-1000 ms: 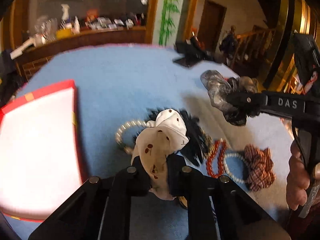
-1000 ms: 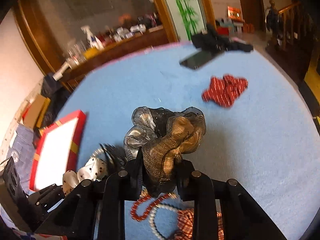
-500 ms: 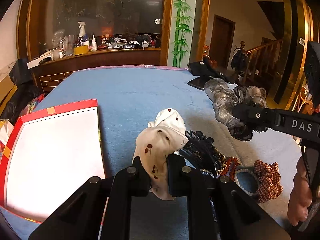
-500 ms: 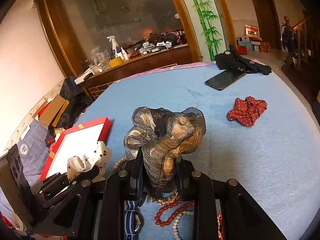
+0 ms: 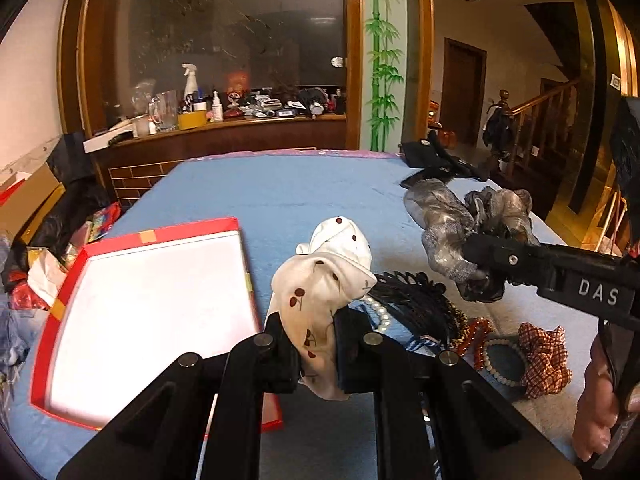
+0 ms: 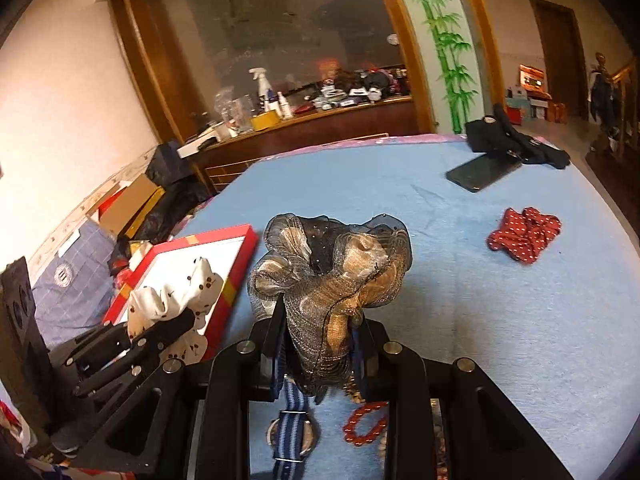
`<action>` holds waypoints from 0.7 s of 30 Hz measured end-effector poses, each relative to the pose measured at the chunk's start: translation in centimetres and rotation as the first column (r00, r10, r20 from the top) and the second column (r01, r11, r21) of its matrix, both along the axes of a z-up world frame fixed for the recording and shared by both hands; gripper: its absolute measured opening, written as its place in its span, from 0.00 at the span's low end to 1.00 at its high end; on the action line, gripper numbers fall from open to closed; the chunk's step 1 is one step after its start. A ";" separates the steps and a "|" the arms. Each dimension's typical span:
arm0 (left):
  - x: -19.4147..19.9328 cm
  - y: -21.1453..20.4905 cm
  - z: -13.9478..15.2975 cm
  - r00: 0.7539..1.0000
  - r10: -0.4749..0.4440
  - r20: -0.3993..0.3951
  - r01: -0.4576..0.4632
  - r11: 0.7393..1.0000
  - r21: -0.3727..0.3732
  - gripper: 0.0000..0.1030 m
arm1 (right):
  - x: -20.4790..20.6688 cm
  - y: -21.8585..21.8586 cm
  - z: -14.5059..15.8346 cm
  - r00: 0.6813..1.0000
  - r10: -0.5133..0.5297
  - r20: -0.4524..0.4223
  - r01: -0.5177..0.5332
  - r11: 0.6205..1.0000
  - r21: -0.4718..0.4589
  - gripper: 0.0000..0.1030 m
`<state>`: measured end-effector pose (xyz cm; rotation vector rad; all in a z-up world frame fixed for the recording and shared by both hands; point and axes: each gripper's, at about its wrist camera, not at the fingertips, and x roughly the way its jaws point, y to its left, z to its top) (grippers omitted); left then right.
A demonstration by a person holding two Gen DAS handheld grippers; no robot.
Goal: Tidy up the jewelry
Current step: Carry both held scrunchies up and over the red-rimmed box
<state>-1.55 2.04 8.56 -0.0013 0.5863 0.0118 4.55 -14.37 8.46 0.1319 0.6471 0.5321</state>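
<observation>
Both tools are clamped on fabric and held up off the blue tabletop [image 5: 280,184]. Left tool [image 5: 316,344] has its jaws pinched tight on a white scrunchie [image 5: 324,280] printed with small red cherries; right tool [image 6: 320,344] is closed on a sheer grey-and-gold scrunchie [image 6: 332,264], with a hand [image 5: 596,412] showing at its grip.

Largest thing on the tabletop is a red box lid [image 5: 60,308] with a white inside, lying open side up near the left edge, just beside the white scrunchie. At the far edge lies a dark phone [image 6: 480,172] touching a black pouch [image 6: 512,140]. A red dotted scrunchie [image 6: 524,232] sits alone toward the right edge.

Near the front edge the smaller pieces crowd together: a black comb clip [image 5: 416,300], a red plaid scrunchie [image 5: 544,356], a blue striped watch [image 6: 292,436], a white pearl bracelet [image 5: 500,364] and a red bead bracelet [image 6: 360,424].
</observation>
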 end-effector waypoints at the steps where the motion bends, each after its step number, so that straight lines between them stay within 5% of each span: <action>1: -0.2 0.3 0.2 1.000 0.004 0.001 -0.004 1.000 -0.001 0.12 | -0.2 0.1 0.1 1.000 0.005 0.007 -0.005 1.000 -0.005 0.28; 11: -1.8 2.5 3.7 1.000 0.005 0.022 -0.005 1.000 0.019 0.12 | -0.3 0.8 0.1 0.999 0.041 -0.001 -0.041 0.999 0.018 0.28; 21: 0.9 6.9 5.2 0.999 0.039 0.034 -0.040 0.999 0.022 0.12 | -1.6 3.6 1.8 0.997 0.065 -0.036 -0.061 0.994 0.089 0.28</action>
